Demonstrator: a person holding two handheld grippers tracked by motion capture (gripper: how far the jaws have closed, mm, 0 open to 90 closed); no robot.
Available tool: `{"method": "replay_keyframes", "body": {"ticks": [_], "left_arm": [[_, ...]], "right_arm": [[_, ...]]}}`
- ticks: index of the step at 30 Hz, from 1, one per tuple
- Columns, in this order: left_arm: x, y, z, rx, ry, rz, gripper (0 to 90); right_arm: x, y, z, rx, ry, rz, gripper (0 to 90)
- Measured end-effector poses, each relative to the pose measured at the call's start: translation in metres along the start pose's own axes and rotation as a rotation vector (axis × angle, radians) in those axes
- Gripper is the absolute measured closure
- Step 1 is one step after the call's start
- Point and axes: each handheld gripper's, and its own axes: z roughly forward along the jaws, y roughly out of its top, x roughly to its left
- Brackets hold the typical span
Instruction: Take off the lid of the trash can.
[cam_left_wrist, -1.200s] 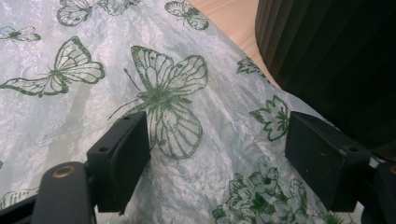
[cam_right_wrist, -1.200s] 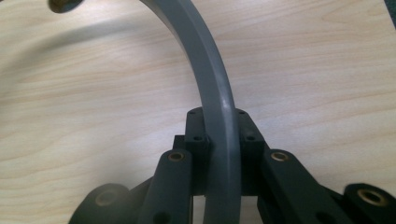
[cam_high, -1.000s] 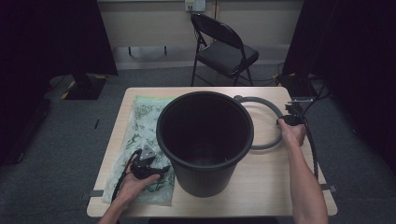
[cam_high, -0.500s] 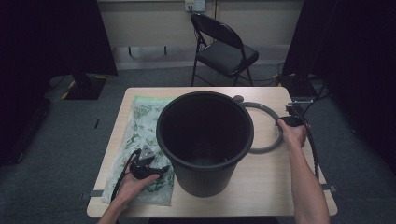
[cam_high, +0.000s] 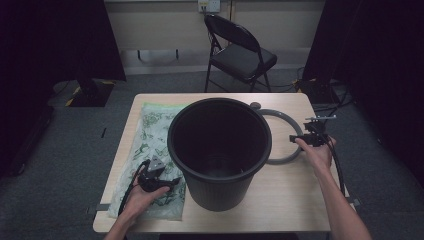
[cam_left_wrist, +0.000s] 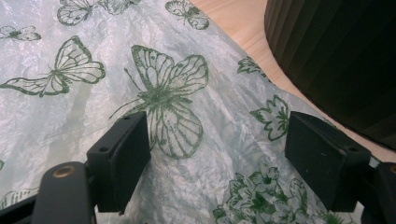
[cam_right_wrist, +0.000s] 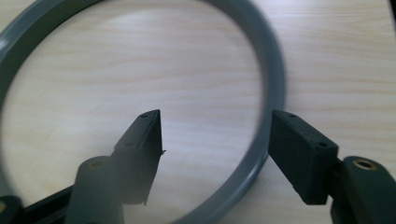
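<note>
Fingers: my right gripper has its fingers wide apart, one on each side of the grey ring's band, not yet touching it. My left gripper is equally wide, hovering low over the butterfly-print plastic bag. The ring lies flat on the table just right of the black bucket; the bag lies flat to its left. Judgement: centre the band between the right fingers and close squarely so it cannot twist. For the bag, press down and pinch a fold; thin film slips.
</note>
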Motion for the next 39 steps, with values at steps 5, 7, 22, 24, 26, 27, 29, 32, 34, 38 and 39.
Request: {"method": "replay_keyframes", "body": {"ticks": [5, 7, 22, 24, 26, 27, 29, 32, 34, 38, 39], "left_arm": [[0.001, -0.001, 0.000, -0.005, -0.005, 0.000, 21.8], [0.002, -0.001, -0.001, -0.006, -0.008, 0.008, 21.8], [0.007, 0.009, -0.013, 0.009, -0.050, -0.065, 24.4], [0.005, 0.018, -0.008, 0.016, -0.055, -0.055, 24.3], [0.006, 0.024, -0.002, 0.018, -0.086, -0.061, 22.1], [0.006, 0.026, 0.003, 0.020, -0.082, -0.069, 21.9], [0.002, 0.028, 0.009, 0.019, -0.084, -0.055, 21.6], [-0.005, 0.027, 0.017, 0.075, -0.057, -0.003, 23.7], [-0.007, 0.026, 0.017, 0.076, -0.037, 0.033, 26.7], [-0.003, 0.025, 0.015, 0.059, -0.040, 0.039, 40.2], [-0.002, 0.025, 0.015, 0.047, -0.040, 0.032, 45.1]], "right_arm": [[0.022, -0.024, -0.018, -0.025, 0.037, -0.082, 31.8], [0.026, -0.031, -0.024, -0.038, 0.065, -0.088, 31.9], [0.075, -0.090, -0.019, -0.001, 0.173, -0.211, 35.6], [0.080, -0.092, -0.018, -0.016, 0.155, -0.247, 34.7], [0.082, -0.094, -0.017, -0.031, 0.153, -0.259, 33.4], [0.083, -0.096, -0.017, -0.045, 0.148, -0.274, 33.0], [0.082, -0.101, -0.015, -0.090, 0.155, -0.281, 32.7], [0.081, -0.105, -0.015, -0.123, 0.160, -0.277, 32.7], [0.081, -0.106, -0.015, -0.129, 0.161, -0.280, 32.7], [0.081, -0.106, -0.015, -0.130, 0.161, -0.280, 32.7], [0.081, -0.106, -0.015, -0.130, 0.160, -0.279, 32.7]]}}
